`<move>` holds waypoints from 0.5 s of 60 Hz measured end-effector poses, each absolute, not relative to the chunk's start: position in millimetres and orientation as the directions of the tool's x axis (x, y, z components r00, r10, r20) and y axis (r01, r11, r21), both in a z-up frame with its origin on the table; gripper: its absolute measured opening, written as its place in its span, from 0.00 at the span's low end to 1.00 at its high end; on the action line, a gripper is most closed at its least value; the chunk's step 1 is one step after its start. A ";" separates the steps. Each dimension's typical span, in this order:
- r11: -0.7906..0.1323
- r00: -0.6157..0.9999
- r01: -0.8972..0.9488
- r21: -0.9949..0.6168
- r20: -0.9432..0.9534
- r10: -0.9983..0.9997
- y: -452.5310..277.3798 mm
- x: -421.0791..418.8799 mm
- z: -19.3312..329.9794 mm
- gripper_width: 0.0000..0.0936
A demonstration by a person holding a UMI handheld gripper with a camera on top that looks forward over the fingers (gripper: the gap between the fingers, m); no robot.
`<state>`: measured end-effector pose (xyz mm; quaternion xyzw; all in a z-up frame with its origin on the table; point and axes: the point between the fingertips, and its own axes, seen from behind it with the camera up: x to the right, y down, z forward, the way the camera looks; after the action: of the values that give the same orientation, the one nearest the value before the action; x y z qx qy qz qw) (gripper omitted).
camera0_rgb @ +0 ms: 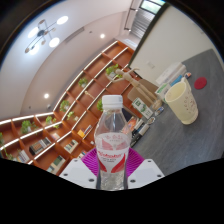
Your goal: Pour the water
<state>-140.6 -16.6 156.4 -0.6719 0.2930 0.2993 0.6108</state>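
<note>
A clear plastic water bottle [113, 140] with a white cap and a pink and white label stands upright between my two fingers. My gripper [112, 165] is shut on the bottle, with the magenta pads [92, 160] pressed against its label from both sides. The whole view is tilted. A white cup [181, 101] with a pale drink stands on a wooden table [200, 125] beyond the fingers and to the right of the bottle. The bottle is held well clear of the cup.
Wooden shelves [70, 105] with small plants and objects run along the wall behind the bottle. A small blue object [200, 84] lies on the table past the cup. Ceiling lights [45, 35] show above.
</note>
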 end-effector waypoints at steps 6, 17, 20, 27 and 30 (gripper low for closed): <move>-0.033 0.446 -0.895 -0.445 -0.894 -0.032 -0.9 -99.1 168.4 0.36; 0.032 -0.034 -0.999 0.037 -0.995 0.090 23.0 -48.3 210.4 0.35; 0.028 -0.127 -0.991 0.131 -0.984 0.123 30.1 -39.0 217.8 0.35; 0.030 -0.311 -0.948 0.317 -0.941 0.132 41.2 -21.4 222.0 0.36; 0.032 -0.395 -0.915 0.403 -0.908 0.141 38.6 -13.8 223.7 0.35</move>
<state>-13.8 38.6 223.7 -0.3380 0.5722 0.6082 0.4341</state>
